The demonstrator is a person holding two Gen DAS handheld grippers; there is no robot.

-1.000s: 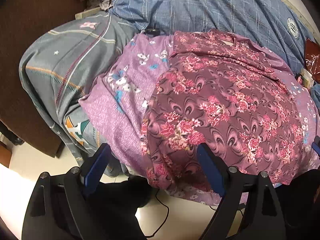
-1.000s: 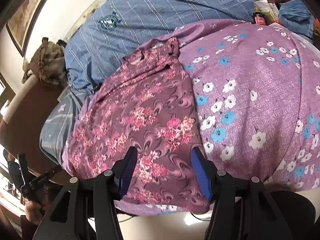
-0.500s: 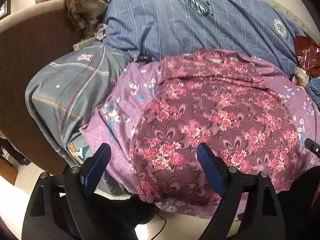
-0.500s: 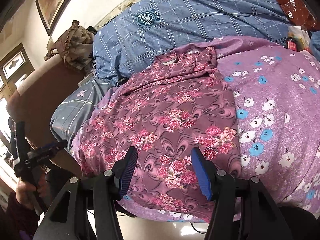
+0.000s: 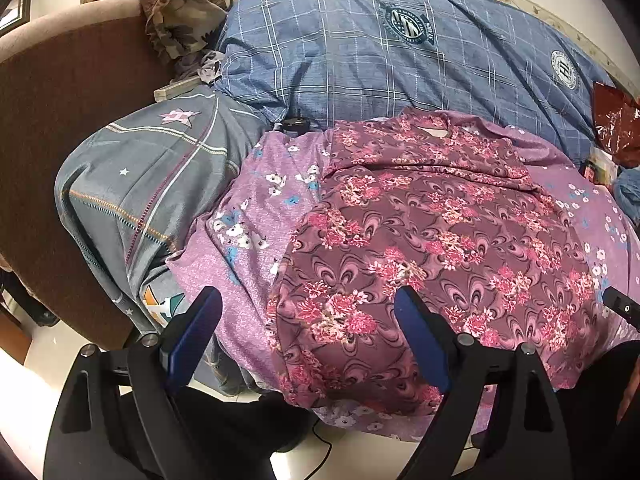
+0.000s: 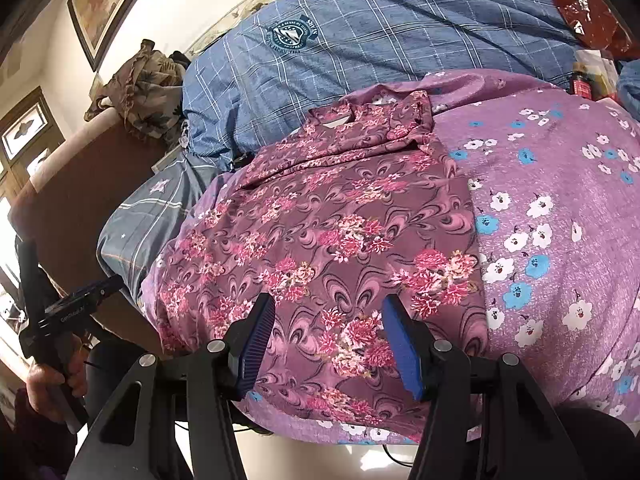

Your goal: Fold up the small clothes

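Note:
A maroon top with pink flowers [image 5: 432,232] lies spread flat on a purple flowered sheet [image 5: 248,232], neck away from me, hem at the near bed edge. It also shows in the right wrist view [image 6: 340,224]. My left gripper [image 5: 308,320] is open and empty, held off the near edge over the top's lower left corner. My right gripper [image 6: 328,328] is open and empty, held above the top's hem. The left gripper, in a hand, shows at the left of the right wrist view [image 6: 76,308].
A blue checked quilt [image 5: 380,52] lies behind the top. A grey striped pillow [image 5: 140,184] sits at left against a brown headboard [image 5: 60,100]. A red packet [image 5: 612,120] and small bottles [image 6: 580,84] lie at the far right. The purple sheet [image 6: 560,220] extends right. Pale floor with a cable lies below.
Both grippers have drawn back and up from the bed, so more of the top and quilt shows. The top lies as before. Both stay open.

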